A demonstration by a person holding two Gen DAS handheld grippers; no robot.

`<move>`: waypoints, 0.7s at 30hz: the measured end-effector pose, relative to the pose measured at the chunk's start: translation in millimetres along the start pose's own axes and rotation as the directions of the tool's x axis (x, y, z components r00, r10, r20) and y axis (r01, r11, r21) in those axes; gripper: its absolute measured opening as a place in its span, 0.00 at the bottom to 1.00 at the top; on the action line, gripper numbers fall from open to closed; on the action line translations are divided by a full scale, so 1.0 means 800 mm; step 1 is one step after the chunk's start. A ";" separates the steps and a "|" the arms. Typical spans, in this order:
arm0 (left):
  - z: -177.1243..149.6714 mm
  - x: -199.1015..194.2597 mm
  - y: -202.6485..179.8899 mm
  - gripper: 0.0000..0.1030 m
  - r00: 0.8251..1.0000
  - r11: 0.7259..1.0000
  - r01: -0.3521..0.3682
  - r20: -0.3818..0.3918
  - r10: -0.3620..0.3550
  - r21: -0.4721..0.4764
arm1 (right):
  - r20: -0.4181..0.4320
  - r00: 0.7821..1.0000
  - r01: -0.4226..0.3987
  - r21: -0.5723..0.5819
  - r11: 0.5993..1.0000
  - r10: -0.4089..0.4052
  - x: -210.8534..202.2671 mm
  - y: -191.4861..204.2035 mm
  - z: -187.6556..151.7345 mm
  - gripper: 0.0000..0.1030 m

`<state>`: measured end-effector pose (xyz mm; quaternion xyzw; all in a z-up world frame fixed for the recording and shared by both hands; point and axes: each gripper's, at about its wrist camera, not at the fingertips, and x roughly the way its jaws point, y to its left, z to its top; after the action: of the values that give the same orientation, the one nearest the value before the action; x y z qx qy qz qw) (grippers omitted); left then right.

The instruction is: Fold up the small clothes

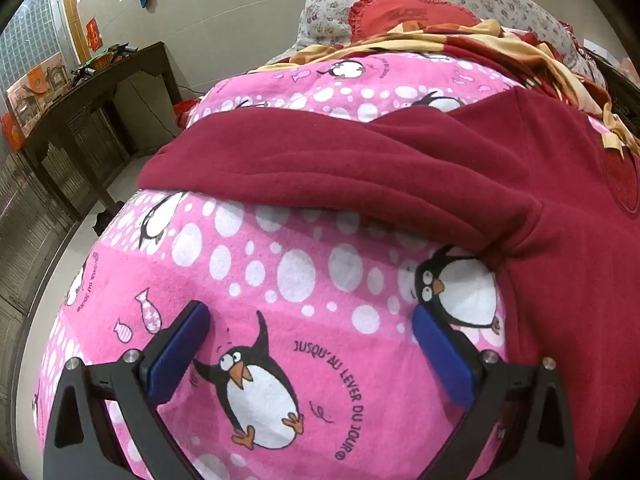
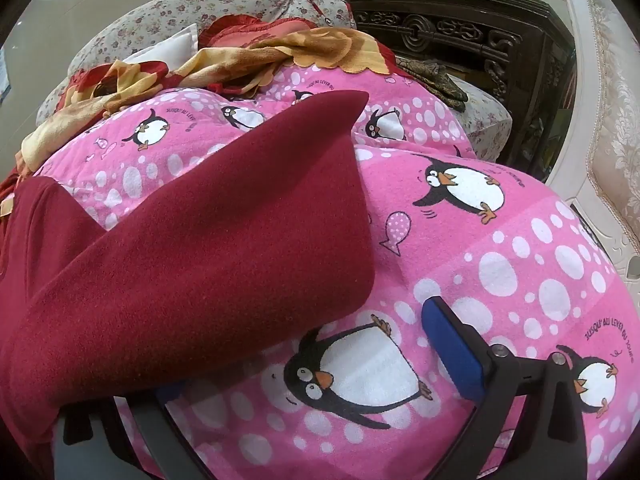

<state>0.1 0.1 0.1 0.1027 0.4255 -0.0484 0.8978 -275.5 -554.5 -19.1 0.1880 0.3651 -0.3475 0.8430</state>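
Left gripper [image 1: 310, 314] hangs with blue pads wide apart, empty, over the pink penguin-print blanket [image 1: 280, 280]; the dark red fleece garment [image 1: 400, 160] lies just beyond, sleeve stretched left. Right gripper [image 2: 304, 344] gapes too, its left finger under the other sleeve [image 2: 224, 216]. Pinch each cuff squarely, then fold inward together

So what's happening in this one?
A person with a gripper in each hand is about to fold a dark red garment spread on a pink penguin blanket. Both grippers are open and hold nothing. The left gripper hovers over bare blanket just short of one sleeve. The right gripper sits at the other sleeve's end, whose edge hides its left finger; only the right finger shows. No fold looks made yet.
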 end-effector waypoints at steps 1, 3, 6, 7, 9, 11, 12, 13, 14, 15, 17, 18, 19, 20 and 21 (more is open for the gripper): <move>0.000 0.000 0.000 1.00 1.000 1.000 -0.002 0.001 0.002 0.001 | 0.001 1.000 0.000 0.000 1.000 0.000 0.000 0.000 0.000 1.00; 0.000 -0.001 -0.002 1.00 1.000 1.000 -0.015 0.004 0.015 0.011 | 0.000 1.000 0.001 0.000 1.000 -0.001 0.000 0.000 0.000 1.00; 0.000 0.000 0.001 1.00 1.000 1.000 -0.001 -0.001 0.001 0.000 | 0.000 1.000 0.000 -0.001 1.000 0.000 0.000 0.000 0.000 1.00; 0.000 0.000 0.000 1.00 1.000 1.000 -0.002 -0.001 0.002 0.001 | 0.000 1.000 0.001 -0.001 1.000 -0.001 0.000 0.000 0.000 1.00; 0.000 0.000 0.001 1.00 1.000 1.000 -0.001 -0.001 0.001 0.000 | 0.000 1.000 0.001 0.000 1.000 -0.001 0.000 0.000 0.000 1.00; 0.000 0.000 0.000 1.00 1.000 1.000 -0.004 -0.001 0.004 0.002 | 0.000 1.000 0.000 0.000 1.000 0.000 0.000 0.000 0.000 1.00; 0.001 -0.001 0.000 1.00 1.000 1.000 -0.005 -0.004 0.005 0.003 | 0.001 1.000 0.001 0.000 1.000 -0.001 0.000 0.000 0.000 1.00; 0.001 -0.002 0.001 1.00 1.000 1.000 -0.002 -0.011 0.002 0.003 | 0.000 1.000 0.002 -0.002 1.000 -0.002 0.000 0.000 0.000 1.00; 0.001 -0.004 0.002 1.00 1.000 1.000 0.003 -0.021 -0.003 0.003 | 0.000 1.000 0.002 -0.002 1.000 -0.002 0.000 0.000 0.000 1.00; 0.000 -0.007 0.002 1.00 0.999 1.000 0.012 -0.034 -0.012 0.002 | 0.000 1.000 -0.001 0.000 1.000 0.001 0.000 0.000 0.000 1.00; 0.000 -0.011 0.002 1.00 0.998 0.999 0.041 -0.046 -0.041 0.001 | 0.000 1.000 0.002 -0.002 1.000 -0.002 0.000 0.001 0.000 1.00; -0.005 -0.019 0.001 1.00 0.997 0.998 0.060 -0.048 -0.060 0.001 | 0.000 1.000 0.002 -0.002 1.000 -0.002 0.000 0.000 0.000 1.00; -0.009 -0.028 0.002 1.00 0.996 0.997 0.074 -0.050 -0.074 -0.004 | 0.001 1.000 -0.001 0.001 1.000 0.001 0.000 -0.001 0.000 1.00; -0.013 -0.040 0.002 1.00 0.995 0.996 0.091 -0.046 -0.092 -0.010 | 0.002 1.000 -0.002 0.000 1.000 0.002 0.000 0.000 0.000 1.00; -0.016 -0.052 0.002 1.00 0.994 0.994 0.105 -0.037 -0.106 -0.013 | 0.001 1.000 0.001 -0.001 1.000 -0.001 0.000 0.000 0.000 1.00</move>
<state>-35.8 4.2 24.8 0.0761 0.4474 -0.0915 0.8864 -275.6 -554.3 -19.2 0.1872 0.3650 -0.3476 0.8432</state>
